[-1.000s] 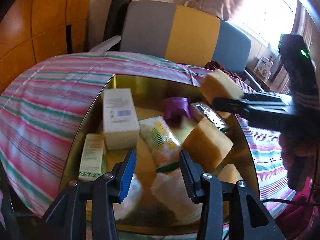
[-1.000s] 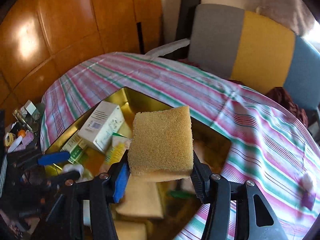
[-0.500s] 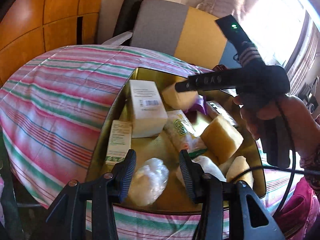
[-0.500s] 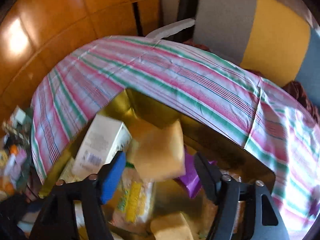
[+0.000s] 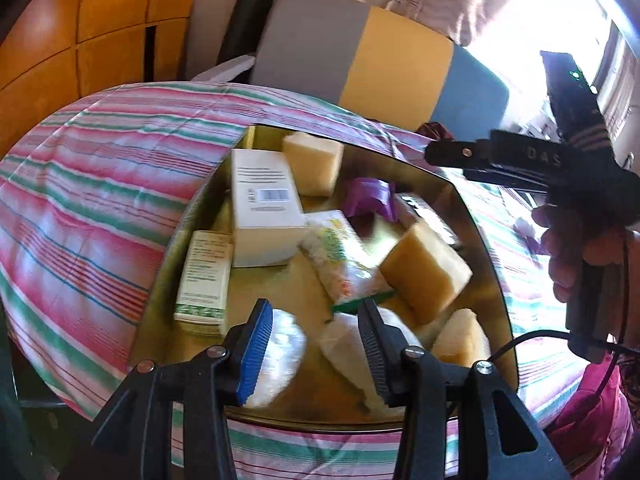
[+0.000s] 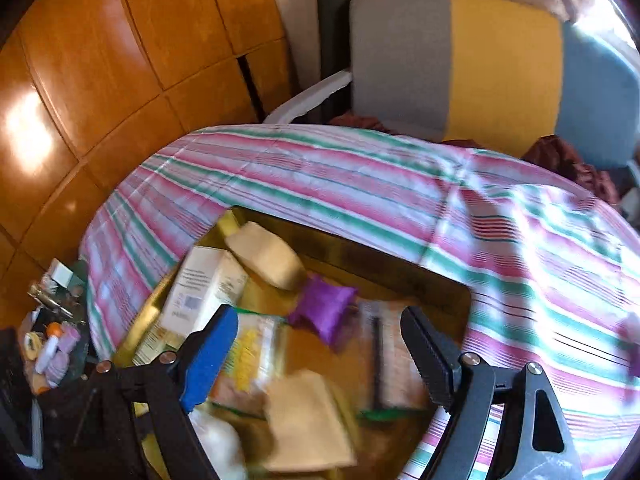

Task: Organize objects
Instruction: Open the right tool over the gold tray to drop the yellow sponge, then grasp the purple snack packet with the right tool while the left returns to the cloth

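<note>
A gold tray (image 5: pixel 492 248) sits on a striped cloth (image 5: pixel 100 184) and holds several things. A yellow sponge (image 5: pixel 314 164) lies loose in its far corner, also seen as the sponge (image 6: pixel 264 256) beside a white box (image 6: pixel 200 292). My right gripper (image 6: pixel 318 360) hovers over the tray's middle with its jaws opening and nothing between them. My left gripper (image 5: pixel 314 352) stands open over the tray's near edge, above a white plastic bag (image 5: pixel 280 356), gripping nothing. A purple pouch (image 5: pixel 368 196), a second sponge (image 5: pixel 424 272) and a snack packet (image 5: pixel 340 256) lie in the tray.
A small green-and-white box (image 5: pixel 204 280) lies at the tray's left wall. A grey, yellow and blue chair (image 5: pixel 360 52) stands behind the table, with wooden cabinets (image 6: pixel 100 60) to the left. Small clutter (image 6: pixel 52 340) sits low beside the table. A hand (image 5: pixel 580 248) holds the right gripper's handle.
The right gripper let go of the yellow sponge, which dropped into the tray's far corner. Its jaws widened and it drew back to the right. The left gripper stayed about where it was.
</note>
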{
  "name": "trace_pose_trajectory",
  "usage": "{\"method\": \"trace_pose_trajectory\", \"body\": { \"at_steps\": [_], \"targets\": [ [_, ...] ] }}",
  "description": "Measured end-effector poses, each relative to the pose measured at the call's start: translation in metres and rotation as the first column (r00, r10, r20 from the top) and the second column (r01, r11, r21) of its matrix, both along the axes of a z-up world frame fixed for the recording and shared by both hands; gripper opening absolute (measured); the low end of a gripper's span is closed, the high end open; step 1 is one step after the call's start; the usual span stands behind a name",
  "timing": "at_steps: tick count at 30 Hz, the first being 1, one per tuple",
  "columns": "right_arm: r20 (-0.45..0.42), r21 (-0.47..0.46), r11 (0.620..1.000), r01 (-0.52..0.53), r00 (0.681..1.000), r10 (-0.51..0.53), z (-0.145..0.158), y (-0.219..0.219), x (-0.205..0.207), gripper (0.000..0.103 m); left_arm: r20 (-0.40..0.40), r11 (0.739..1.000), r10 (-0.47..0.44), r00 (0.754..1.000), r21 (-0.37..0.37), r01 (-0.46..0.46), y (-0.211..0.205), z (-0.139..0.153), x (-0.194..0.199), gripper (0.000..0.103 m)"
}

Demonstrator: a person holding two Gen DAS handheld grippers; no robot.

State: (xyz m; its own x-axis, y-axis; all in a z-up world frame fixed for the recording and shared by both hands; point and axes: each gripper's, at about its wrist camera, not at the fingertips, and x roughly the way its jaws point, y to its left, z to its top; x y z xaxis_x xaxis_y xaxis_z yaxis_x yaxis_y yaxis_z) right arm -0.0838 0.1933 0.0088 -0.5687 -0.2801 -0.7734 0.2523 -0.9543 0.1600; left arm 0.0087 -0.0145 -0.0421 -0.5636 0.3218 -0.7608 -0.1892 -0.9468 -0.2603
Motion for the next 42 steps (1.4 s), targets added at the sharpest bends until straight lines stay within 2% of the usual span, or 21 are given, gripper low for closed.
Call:
{"method": "trace_pose_trajectory", "body": {
  "at_steps": [4, 7, 14, 17, 20, 22, 25, 27, 32, 35, 41, 42],
  "targets": [
    [-0.009, 0.076, 0.996, 0.054, 0.999, -0.054, 0.001, 0.036, 0.022, 0.086, -0.009, 0.999, -0.051, 0.999, -0.012, 0.051, 0.020, 0.006, 0.003, 0.045],
    [0.019, 0.113, 0.987, 0.111, 0.993, -0.113, -0.009, 0.071, 0.034, 0.088, -0.005, 0.996, -0.091, 0.996, -0.020, 0.090, 0.037, 0.009, 0.006, 0.045],
    [0.110, 0.073, 0.964, 0.256, 0.958, -0.263, -0.048, 0.171, 0.066, 0.089, -0.006, 0.971, -0.230, 0.973, -0.063, 0.229, 0.091, 0.013, 0.013, 0.045],
    [0.118, 0.143, 0.929, 0.342, 0.926, -0.359, -0.065, 0.217, 0.074, 0.089, -0.011, 0.955, -0.283, 0.959, -0.097, 0.281, 0.114, 0.018, 0.014, 0.045],
    [0.054, 0.191, 0.872, 0.451, 0.882, -0.468, -0.066, 0.265, 0.075, 0.089, -0.008, 0.944, -0.317, 0.948, -0.099, 0.315, 0.136, 0.024, 0.013, 0.045],
    [-0.014, 0.181, 0.829, 0.529, 0.844, -0.536, -0.060, 0.300, 0.074, 0.090, -0.008, 0.936, -0.337, 0.941, -0.107, 0.334, 0.148, 0.027, 0.014, 0.045],
    [-0.068, 0.185, 0.780, 0.598, 0.800, -0.597, -0.058, 0.336, 0.064, 0.094, -0.008, 0.923, -0.367, 0.930, -0.130, 0.363, 0.162, 0.029, 0.016, 0.046],
    [-0.076, 0.190, 0.766, 0.615, 0.787, -0.613, -0.061, 0.353, 0.053, 0.094, -0.005, 0.913, -0.386, 0.922, -0.147, 0.381, 0.172, 0.030, 0.019, 0.046],
    [-0.018, 0.236, 0.759, 0.607, 0.783, -0.621, -0.080, 0.379, 0.017, 0.092, 0.008, 0.896, -0.417, 0.909, -0.167, 0.412, 0.187, 0.031, 0.022, 0.046],
    [-0.011, 0.249, 0.768, 0.589, 0.795, -0.606, -0.089, 0.388, 0.007, 0.089, 0.007, 0.889, -0.425, 0.905, -0.185, 0.419, 0.195, 0.031, 0.023, 0.046],
    [0.044, 0.250, 0.805, 0.538, 0.824, -0.564, -0.104, 0.393, 0.001, 0.063, 0.026, 0.876, -0.448, 0.894, -0.188, 0.444, 0.214, 0.028, 0.020, 0.046],
    [0.041, 0.230, 0.811, 0.537, 0.828, -0.560, -0.103, 0.394, 0.003, 0.053, 0.027, 0.873, -0.453, 0.891, -0.187, 0.450, 0.218, 0.027, 0.019, 0.046]
  ]
}}
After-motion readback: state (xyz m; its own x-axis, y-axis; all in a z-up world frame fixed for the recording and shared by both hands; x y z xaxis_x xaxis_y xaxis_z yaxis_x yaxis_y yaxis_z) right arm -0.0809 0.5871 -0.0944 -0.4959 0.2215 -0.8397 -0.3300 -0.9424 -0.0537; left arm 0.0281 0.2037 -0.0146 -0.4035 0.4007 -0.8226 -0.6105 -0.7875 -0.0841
